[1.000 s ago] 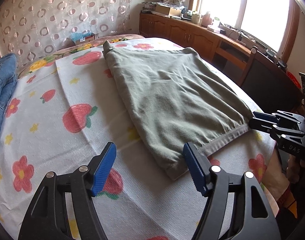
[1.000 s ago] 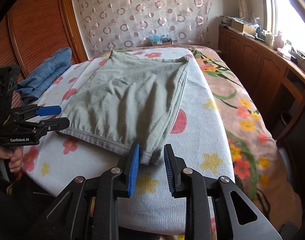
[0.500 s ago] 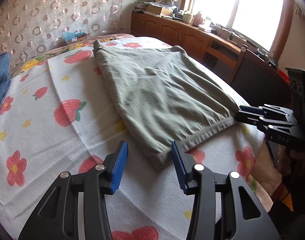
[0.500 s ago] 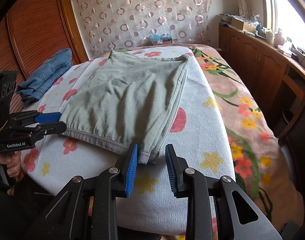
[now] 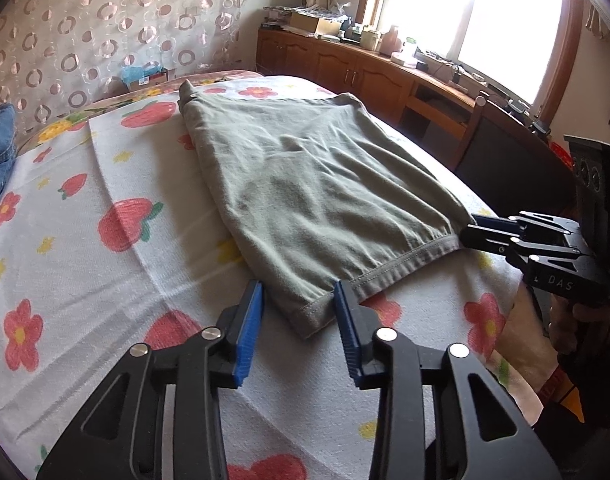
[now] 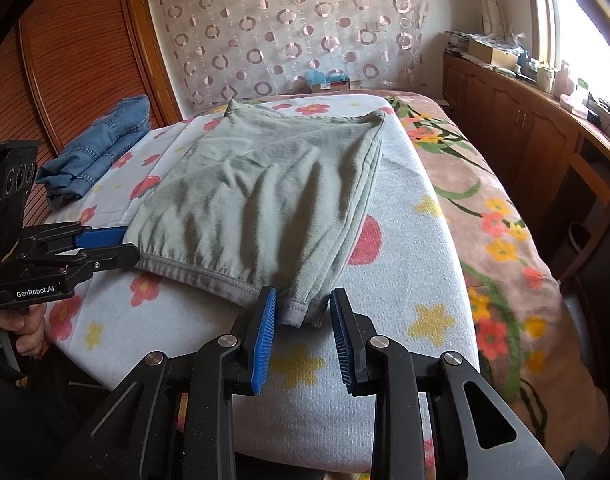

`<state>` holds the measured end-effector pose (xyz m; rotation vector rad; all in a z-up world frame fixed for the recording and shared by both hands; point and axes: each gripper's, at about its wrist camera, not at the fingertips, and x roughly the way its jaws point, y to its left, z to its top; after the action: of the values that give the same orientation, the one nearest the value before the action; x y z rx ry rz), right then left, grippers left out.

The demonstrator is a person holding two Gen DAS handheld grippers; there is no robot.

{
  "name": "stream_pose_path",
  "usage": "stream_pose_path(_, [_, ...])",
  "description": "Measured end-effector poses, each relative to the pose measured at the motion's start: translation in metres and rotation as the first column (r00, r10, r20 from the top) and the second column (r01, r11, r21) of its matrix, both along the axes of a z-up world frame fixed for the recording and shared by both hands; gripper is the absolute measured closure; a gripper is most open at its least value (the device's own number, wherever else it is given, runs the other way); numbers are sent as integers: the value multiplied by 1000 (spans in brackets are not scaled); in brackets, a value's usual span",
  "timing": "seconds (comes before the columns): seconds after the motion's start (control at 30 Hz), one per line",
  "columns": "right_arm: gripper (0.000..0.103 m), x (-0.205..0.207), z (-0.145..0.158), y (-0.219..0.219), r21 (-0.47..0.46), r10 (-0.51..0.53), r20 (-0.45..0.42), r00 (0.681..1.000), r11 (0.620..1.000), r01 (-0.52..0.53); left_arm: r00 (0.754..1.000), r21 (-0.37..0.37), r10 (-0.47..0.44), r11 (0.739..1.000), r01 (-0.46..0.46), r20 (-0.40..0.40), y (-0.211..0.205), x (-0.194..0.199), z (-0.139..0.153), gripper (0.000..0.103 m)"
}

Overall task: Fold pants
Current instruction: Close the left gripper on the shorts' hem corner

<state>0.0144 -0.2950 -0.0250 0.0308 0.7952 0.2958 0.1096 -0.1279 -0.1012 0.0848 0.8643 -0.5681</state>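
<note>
Grey-green pants (image 5: 317, 196) lie flat, folded in half lengthwise, on a flowered white towel (image 5: 117, 248) over the bed. My left gripper (image 5: 299, 300) is open, its blue pads on either side of the near left corner of the waistband. My right gripper (image 6: 303, 312) is open, its pads on either side of the near right corner of the pants (image 6: 265, 200). The right gripper also shows at the right in the left wrist view (image 5: 473, 228), the left gripper at the left in the right wrist view (image 6: 125, 244).
Folded blue jeans (image 6: 97, 152) lie at the far left of the bed. A wooden sideboard (image 6: 525, 120) with clutter runs under the window on the right. A chair (image 5: 505, 160) stands by the bed edge. A floral blanket (image 6: 485, 208) covers the bed's right side.
My left gripper has moved forward to the waistband corner and its jaws have narrowed around it. My right gripper has edged forward and opened slightly around its corner.
</note>
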Motion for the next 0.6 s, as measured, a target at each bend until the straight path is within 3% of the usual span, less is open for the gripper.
stream_pose_path(0.27, [90, 0, -1, -1, 42, 16, -1, 1000, 999, -16, 1000, -15, -8, 1000, 8, 16, -2, -4, 3, 90])
stream_pose_path(0.47, [91, -3, 12, 0, 82, 19, 48, 999, 996, -23, 999, -25, 6, 1000, -5, 50, 1, -7, 17, 92])
stream_pose_path(0.6, [92, -7, 37, 5, 81, 38, 110, 993, 996, -48, 994, -56, 22, 998, -16, 111, 10, -13, 46, 93])
